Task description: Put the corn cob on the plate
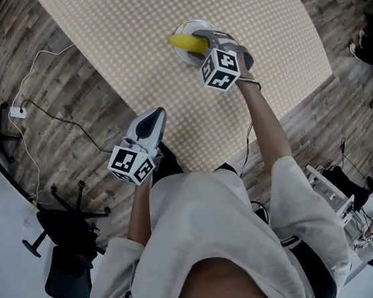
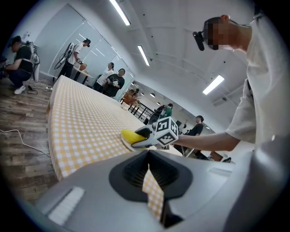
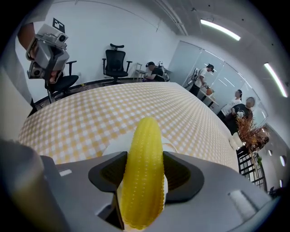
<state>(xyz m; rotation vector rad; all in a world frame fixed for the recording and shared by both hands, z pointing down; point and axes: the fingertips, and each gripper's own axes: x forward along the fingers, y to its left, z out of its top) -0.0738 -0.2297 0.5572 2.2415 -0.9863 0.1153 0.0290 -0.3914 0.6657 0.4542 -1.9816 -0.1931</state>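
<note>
The right gripper (image 1: 206, 45) is closed around the corn cob (image 3: 144, 172), which stands lengthwise between its jaws with the far end pointing out. The cob is now above the white plate (image 1: 193, 24) on the table with the checked cloth (image 1: 130, 23). I cannot tell whether the cob already touches the plate. The left gripper (image 1: 151, 125) waits well apart, near the table edge, with its jaws pressed almost together and nothing between them. The main danger, as I judge it, is the release. The cob is round and smooth, and the plate looks small beside it. If the jaws open while the cob is high or tilted, it may roll over the rim onto the cloth. The cob also seems to reach close to the rim, so it could tip out if it is set down off centre. If the gripper pushes down too hard, the light plate may slide on the cloth. As for writing, I can read no brand or label. There are only black and white square markers on the cube (image 1: 221, 70) of each gripper, and a small dark sign (image 3: 58, 23) on the far wall, too small to read.
</note>
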